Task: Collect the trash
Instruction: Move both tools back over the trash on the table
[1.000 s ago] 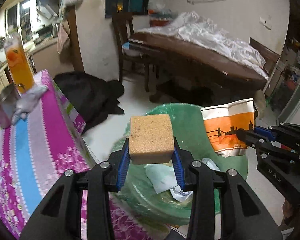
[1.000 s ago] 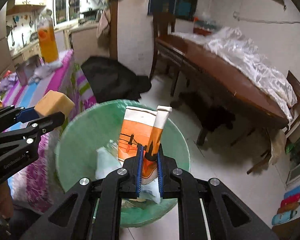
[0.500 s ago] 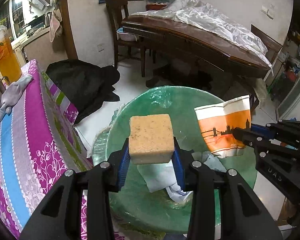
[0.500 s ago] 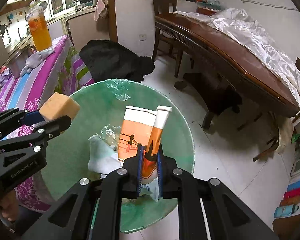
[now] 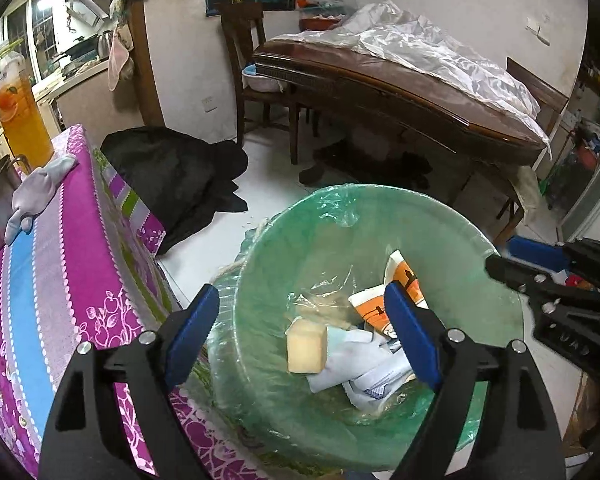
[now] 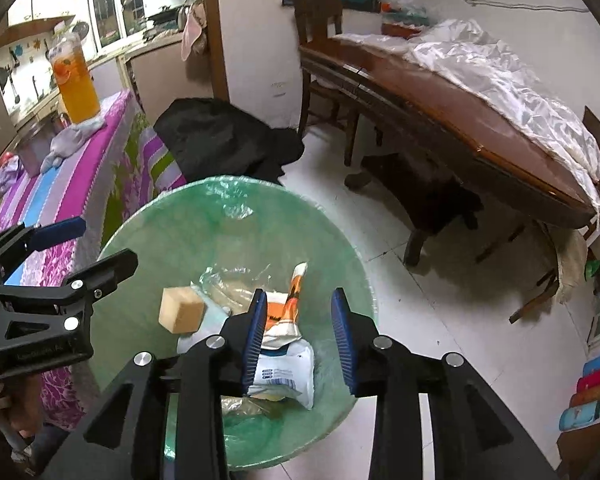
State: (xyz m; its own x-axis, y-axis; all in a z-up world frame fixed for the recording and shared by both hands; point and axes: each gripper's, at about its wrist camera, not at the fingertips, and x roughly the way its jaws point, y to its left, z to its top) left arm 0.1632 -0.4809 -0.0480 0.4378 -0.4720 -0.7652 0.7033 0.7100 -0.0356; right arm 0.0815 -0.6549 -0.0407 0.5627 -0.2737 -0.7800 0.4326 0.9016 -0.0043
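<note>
A green bin lined with a plastic bag point(image 5: 340, 200) point(image 6: 236, 184) stands on the floor beneath both grippers. A tan sponge block point(image 5: 306, 346) point(image 6: 180, 314) is inside it, on crumpled white paper, free of any finger. An orange-and-white paper packet point(image 5: 384, 308) point(image 6: 280, 322) lies in the bin beside it. My left gripper point(image 5: 300, 302) point(image 6: 96, 242) hangs over the bin, its jaws opening wide with nothing between them. My right gripper point(image 6: 299, 300) point(image 5: 540, 272) is over the bin's right side, its jaws opening and holding nothing.
A table with a magenta striped cloth point(image 5: 60, 272) is at the left, bearing an orange juice bottle point(image 5: 18, 112), a grey cloth point(image 5: 40, 192) and a metal pot. A black bag point(image 5: 172, 168) lies on the floor. A wooden table under white plastic point(image 5: 420, 76) and a chair stand behind.
Both grippers opened and let go. The sponge left the left jaws and the packet left the right jaws; both now lie down in the bin.
</note>
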